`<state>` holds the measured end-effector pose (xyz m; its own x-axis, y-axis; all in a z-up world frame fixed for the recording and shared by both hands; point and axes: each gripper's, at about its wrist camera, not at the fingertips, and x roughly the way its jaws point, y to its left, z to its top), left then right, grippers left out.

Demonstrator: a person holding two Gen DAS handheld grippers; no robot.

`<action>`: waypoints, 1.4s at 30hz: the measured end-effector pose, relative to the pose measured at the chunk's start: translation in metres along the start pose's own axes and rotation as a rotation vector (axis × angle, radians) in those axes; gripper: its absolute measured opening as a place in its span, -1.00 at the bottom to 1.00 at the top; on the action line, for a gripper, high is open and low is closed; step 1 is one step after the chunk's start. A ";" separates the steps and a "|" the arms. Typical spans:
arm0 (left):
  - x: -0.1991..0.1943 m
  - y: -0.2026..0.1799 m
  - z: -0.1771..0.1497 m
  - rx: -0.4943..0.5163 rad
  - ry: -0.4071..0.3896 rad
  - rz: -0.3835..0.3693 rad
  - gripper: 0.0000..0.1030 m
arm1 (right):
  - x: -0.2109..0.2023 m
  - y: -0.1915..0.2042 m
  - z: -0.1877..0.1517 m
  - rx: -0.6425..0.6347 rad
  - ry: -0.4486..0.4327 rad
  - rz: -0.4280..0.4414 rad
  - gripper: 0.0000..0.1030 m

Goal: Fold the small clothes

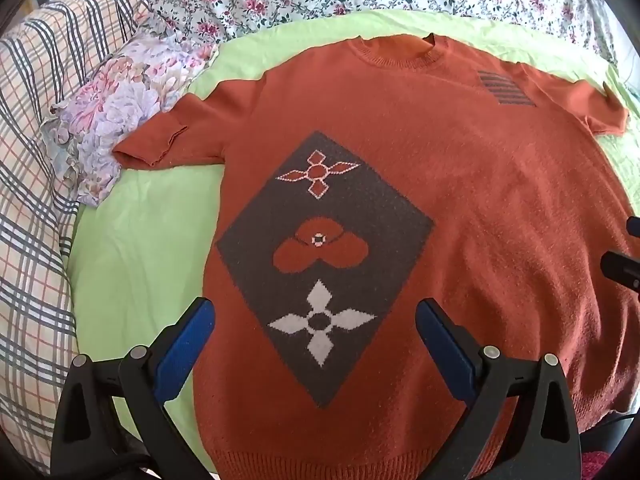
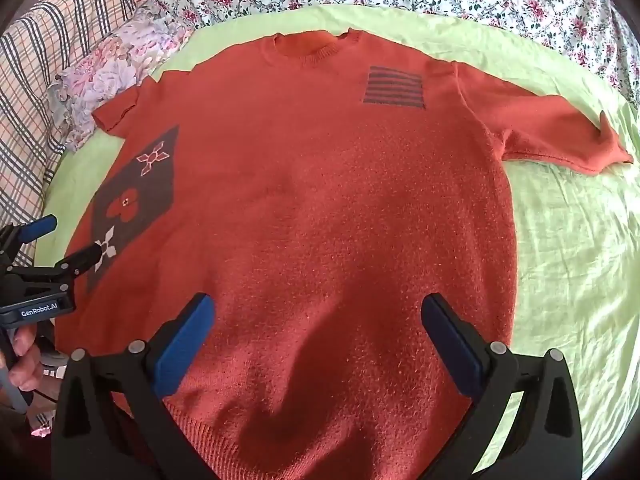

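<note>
Left wrist view: orange knitted sweater (image 1: 460, 184) spread flat, front up, on a light green sheet (image 1: 136, 248), neckline far, ribbed hem near. Grey diamond panel (image 1: 324, 264) with three flower motifs on the body, partly framed between the blue-padded fingers. Left gripper (image 1: 314, 320) spread wide, nothing between the pads, hovering above the lower body of the garment near its left edge. Short sleeve (image 1: 160, 148) reaching out toward a floral cloth (image 1: 116, 108) and a plaid pillow (image 1: 32, 184). Black tip of the other tool just showing at the right edge.

Right wrist view: same sweater, striped grey patch (image 2: 394, 86) on the far chest, right sleeve (image 2: 560, 136) lying out over the sheet. Right gripper (image 2: 318, 324) likewise gaping, empty, above the lower middle of the body. Left tool and a hand (image 2: 24, 356) visible at the left edge.

Handling, as a guess: soft, limp, fairly thick knit, light enough to lift by a pinch, likely to sag and stretch rather than slide. Best holds probably the ribbed hem corners and the shoulder seams, pinching both layers together.
</note>
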<state>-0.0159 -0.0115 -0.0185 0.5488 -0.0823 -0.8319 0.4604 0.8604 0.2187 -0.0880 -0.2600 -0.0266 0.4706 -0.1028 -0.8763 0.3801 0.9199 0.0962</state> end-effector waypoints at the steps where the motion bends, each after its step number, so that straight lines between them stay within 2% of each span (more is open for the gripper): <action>1: 0.000 0.001 0.000 -0.001 0.000 -0.005 0.95 | 0.000 0.000 -0.001 0.002 0.002 0.000 0.99; 23: 0.003 -0.001 0.008 -0.009 -0.003 0.008 0.95 | 0.000 -0.002 0.005 -0.007 -0.004 0.009 0.99; 31: 0.007 0.003 0.012 -0.020 0.005 0.023 0.95 | 0.001 -0.002 0.010 -0.015 0.026 0.000 0.99; 42: 0.012 0.006 0.018 -0.024 0.013 0.032 0.95 | 0.002 -0.008 0.018 -0.018 0.001 -0.007 0.99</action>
<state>0.0063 -0.0168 -0.0178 0.5539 -0.0483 -0.8312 0.4258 0.8743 0.2330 -0.0756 -0.2748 -0.0209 0.4676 -0.1087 -0.8772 0.3687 0.9259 0.0818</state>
